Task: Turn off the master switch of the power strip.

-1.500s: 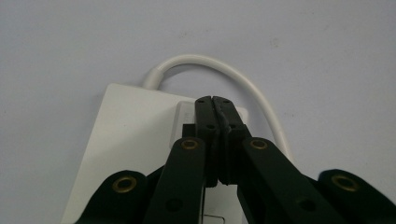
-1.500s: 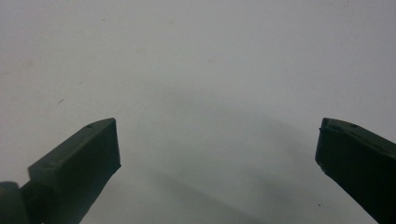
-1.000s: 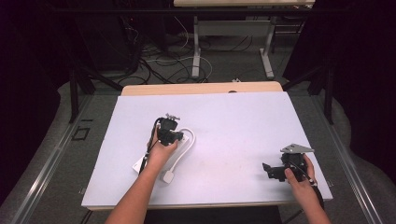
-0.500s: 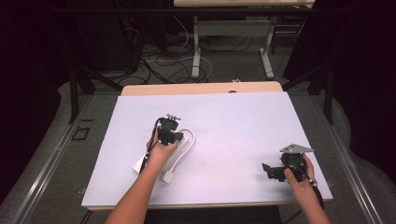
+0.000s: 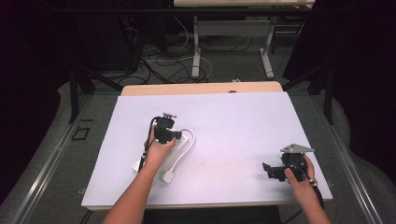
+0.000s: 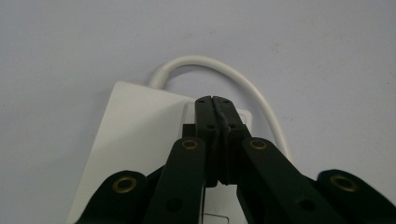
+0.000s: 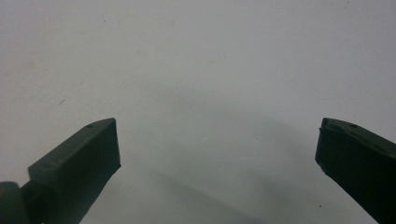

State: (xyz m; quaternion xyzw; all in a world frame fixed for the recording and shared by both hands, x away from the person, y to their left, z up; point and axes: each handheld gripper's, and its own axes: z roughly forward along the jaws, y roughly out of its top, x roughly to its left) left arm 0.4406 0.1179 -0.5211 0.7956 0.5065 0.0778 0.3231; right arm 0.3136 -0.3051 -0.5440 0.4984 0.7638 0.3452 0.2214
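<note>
Left claw (image 6: 215,103) closed over white power strip (image 6: 140,135).

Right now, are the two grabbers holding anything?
No. The left gripper is shut with nothing between its jaws, poised over the white power strip. The right gripper is open over bare table.

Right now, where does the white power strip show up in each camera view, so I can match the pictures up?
High view: power strip left of centre on the white table, mostly under the left gripper.
Left gripper view: lower centre, beneath the shut jaws.
Right gripper view: bare table between open jaws of the right gripper, no strip.
Shared landmark: the white cord looping off the strip.
</note>
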